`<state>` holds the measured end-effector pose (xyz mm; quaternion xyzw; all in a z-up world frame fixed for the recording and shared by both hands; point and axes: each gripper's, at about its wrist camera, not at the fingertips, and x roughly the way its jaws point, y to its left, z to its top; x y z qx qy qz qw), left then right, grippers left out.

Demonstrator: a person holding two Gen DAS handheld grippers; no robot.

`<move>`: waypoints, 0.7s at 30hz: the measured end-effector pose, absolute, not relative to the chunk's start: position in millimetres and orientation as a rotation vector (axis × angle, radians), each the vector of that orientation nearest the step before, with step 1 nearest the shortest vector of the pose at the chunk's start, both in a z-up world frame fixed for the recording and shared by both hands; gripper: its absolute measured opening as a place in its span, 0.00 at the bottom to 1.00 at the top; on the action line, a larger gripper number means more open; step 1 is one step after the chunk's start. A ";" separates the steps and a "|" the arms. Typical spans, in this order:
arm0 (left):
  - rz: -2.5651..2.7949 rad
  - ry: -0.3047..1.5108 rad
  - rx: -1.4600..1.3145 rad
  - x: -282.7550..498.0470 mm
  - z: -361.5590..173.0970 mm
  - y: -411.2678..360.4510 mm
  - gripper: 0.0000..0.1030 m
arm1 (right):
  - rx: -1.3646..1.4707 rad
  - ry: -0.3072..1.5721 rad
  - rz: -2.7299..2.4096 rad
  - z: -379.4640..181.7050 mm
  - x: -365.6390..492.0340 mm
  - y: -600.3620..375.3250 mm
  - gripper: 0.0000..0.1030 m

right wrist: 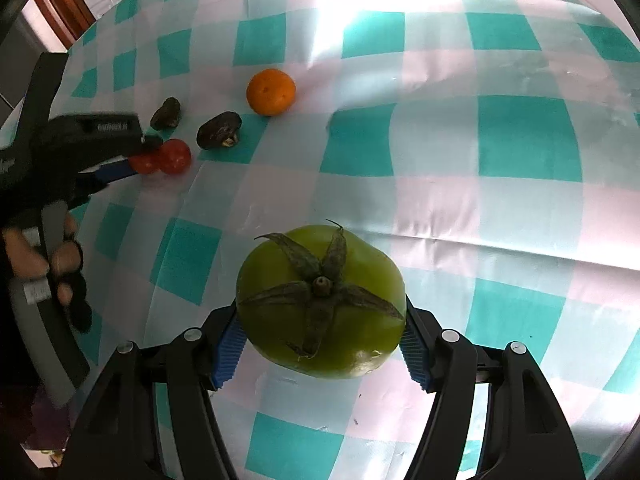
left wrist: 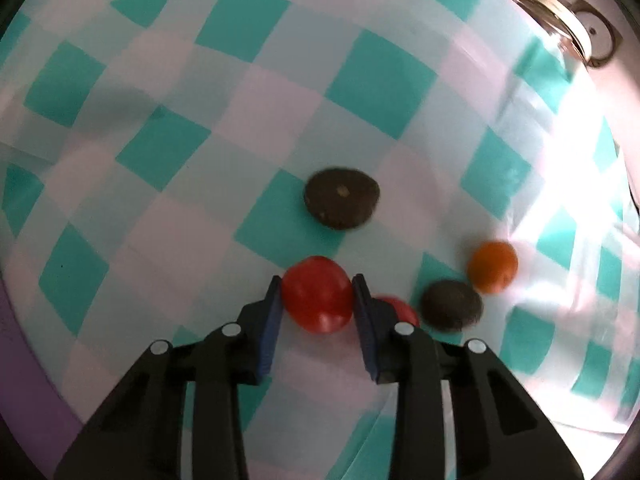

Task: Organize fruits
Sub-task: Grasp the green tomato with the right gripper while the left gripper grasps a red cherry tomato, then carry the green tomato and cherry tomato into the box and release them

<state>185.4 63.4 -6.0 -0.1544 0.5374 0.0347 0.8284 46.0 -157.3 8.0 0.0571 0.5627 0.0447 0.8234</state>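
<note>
On the checked tabletop (right wrist: 520,152), the left tongs (left wrist: 318,294) pinch a red tomato (left wrist: 318,294) and the right tongs (right wrist: 322,320) squeeze a green tomato (right wrist: 320,300), likely for sorting, while another red tomato (left wrist: 400,308), two dark fruits and an orange (right wrist: 271,92) wait nearby.

Dim fisheye views — white glare washes the tablecloth (right wrist: 380,12), edges bowed, slight motion blur.

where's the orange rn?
The orange sits on the checked tablecloth, upper left in the right wrist view, just right of two dark fruits and beyond the red tomatoes at the left gripper.
</note>
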 end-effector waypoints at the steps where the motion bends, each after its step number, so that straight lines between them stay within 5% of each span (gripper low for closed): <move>1: 0.062 1.137 -0.323 182.4 -5.8 62.5 0.35 | 0.119 1.197 0.098 10.5 46.7 -153.1 0.63; 15: -0.065 1.122 -0.437 171.4 -13.0 108.8 0.29 | 0.103 1.162 0.141 20.1 34.5 -148.6 0.63; 21: -0.118 1.063 -0.412 102.9 35.0 106.2 0.29 | 0.126 1.126 0.178 32.8 15.4 -160.8 0.63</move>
